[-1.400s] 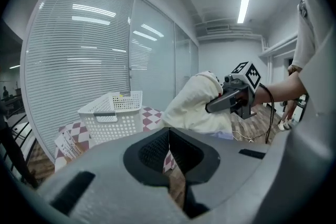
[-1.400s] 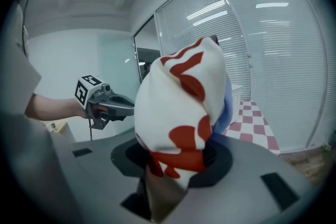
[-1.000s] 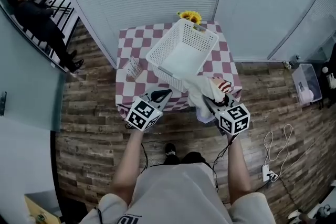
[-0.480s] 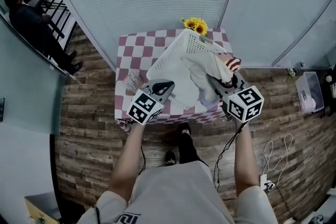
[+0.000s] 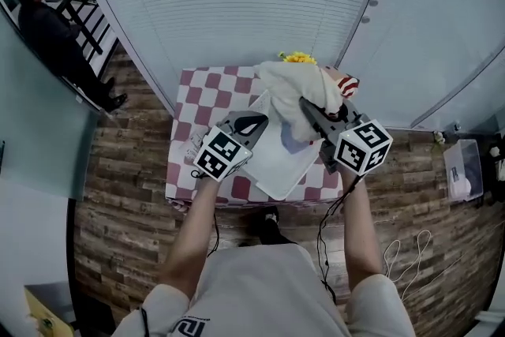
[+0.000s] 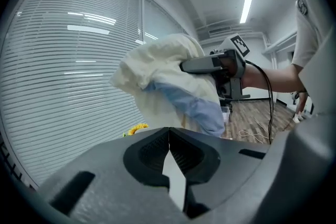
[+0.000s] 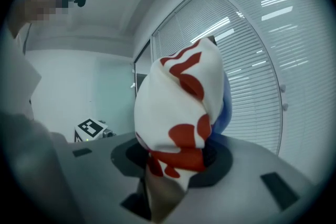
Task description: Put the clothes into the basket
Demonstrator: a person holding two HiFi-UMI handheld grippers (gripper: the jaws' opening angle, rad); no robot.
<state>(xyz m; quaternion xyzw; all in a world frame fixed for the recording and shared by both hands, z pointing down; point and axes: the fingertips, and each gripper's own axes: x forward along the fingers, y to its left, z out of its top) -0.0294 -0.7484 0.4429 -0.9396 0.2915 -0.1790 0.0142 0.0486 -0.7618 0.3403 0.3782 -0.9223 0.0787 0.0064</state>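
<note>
My right gripper (image 5: pixel 304 102) is shut on a bundle of clothes (image 5: pixel 298 84): cream cloth, a pale blue piece and a white piece with red patches (image 7: pixel 178 107). The bundle hangs in the air over the far side of the white plastic basket (image 5: pixel 278 162), which stands on the pink-and-white checked table (image 5: pixel 193 91). In the right gripper view the cloth fills the jaws (image 7: pixel 176 159). My left gripper (image 5: pixel 256 121) hovers at the basket's left side with its jaws closed (image 6: pixel 168 131) and nothing seen in them. From it I see the clothes (image 6: pixel 168 76) and the right gripper (image 6: pixel 210 64) ahead.
Yellow sunflowers (image 5: pixel 297 58) stand at the table's far edge, behind the bundle. A small packet (image 5: pixel 197 144) lies on the table's left. Window blinds close off the far side. A person (image 5: pixel 47 31) stands at upper left. Cables (image 5: pixel 410 260) lie on the wooden floor at right.
Both grippers moved forward over the table and rose. The clothes bundle went from the table's front edge up to above the basket's far side. The left gripper stayed closed.
</note>
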